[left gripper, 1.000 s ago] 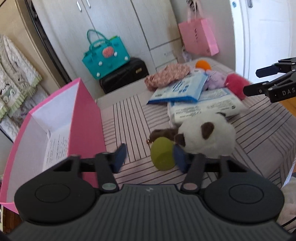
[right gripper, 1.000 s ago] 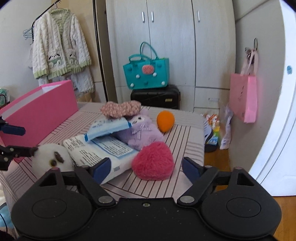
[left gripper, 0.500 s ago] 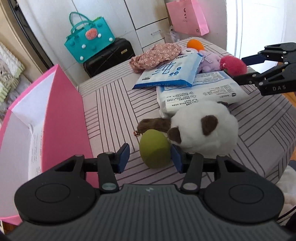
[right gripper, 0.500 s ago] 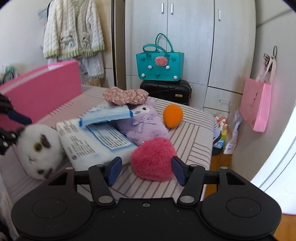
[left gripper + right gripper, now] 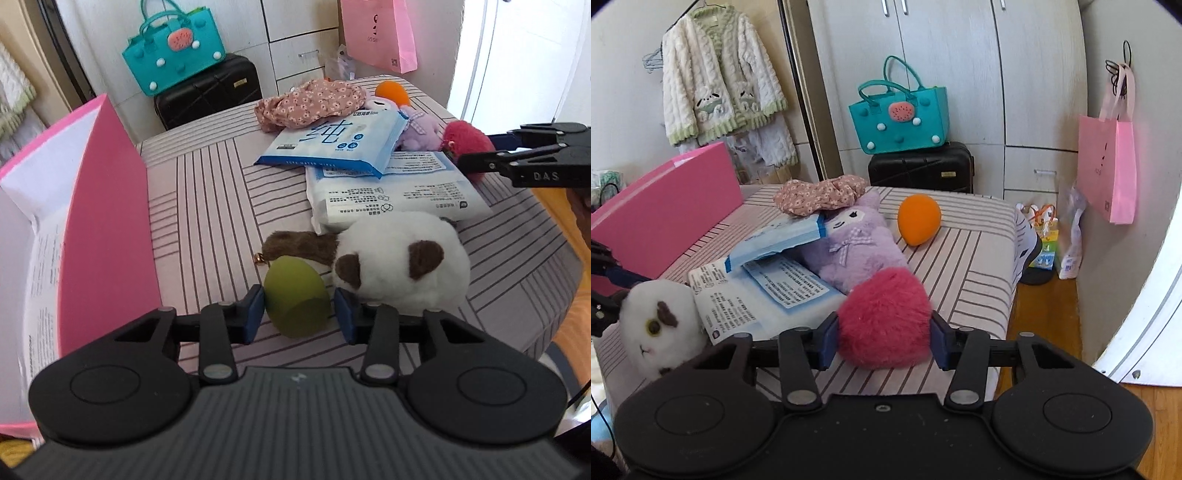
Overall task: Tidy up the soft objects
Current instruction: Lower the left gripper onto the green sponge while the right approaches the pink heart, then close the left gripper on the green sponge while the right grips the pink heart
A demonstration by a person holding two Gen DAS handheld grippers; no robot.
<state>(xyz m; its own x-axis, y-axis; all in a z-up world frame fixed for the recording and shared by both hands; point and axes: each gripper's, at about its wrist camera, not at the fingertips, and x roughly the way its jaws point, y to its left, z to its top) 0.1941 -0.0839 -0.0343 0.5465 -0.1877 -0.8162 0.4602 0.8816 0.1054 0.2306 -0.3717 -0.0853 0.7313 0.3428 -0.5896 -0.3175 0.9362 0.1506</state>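
A green egg-shaped sponge (image 5: 295, 299) lies on the striped bed (image 5: 207, 206), against a white-and-brown plush (image 5: 402, 258). My left gripper (image 5: 297, 317) straddles the sponge with its jaws closing. Its left pad touches the sponge and a narrow gap shows at the right pad. My right gripper (image 5: 884, 338) is closing on a pink fluffy heart plush (image 5: 886, 317), and both pads meet its fur. Behind it lie a purple plush (image 5: 857, 243), an orange sponge (image 5: 918, 219) and a floral cloth (image 5: 820, 194).
Two wipes packs (image 5: 332, 142) overlap mid-bed. An open pink box (image 5: 103, 221) stands along the bed's left side. A teal bag (image 5: 901, 118) sits on a black suitcase (image 5: 923, 168). A pink paper bag (image 5: 1108, 170) hangs on the wall. Wooden floor (image 5: 1045, 317) lies beyond the bed's right edge.
Both grippers moved forward and down and narrowed their jaws. The left now brackets the green sponge closely. The right went from wide open to meeting the pink plush.
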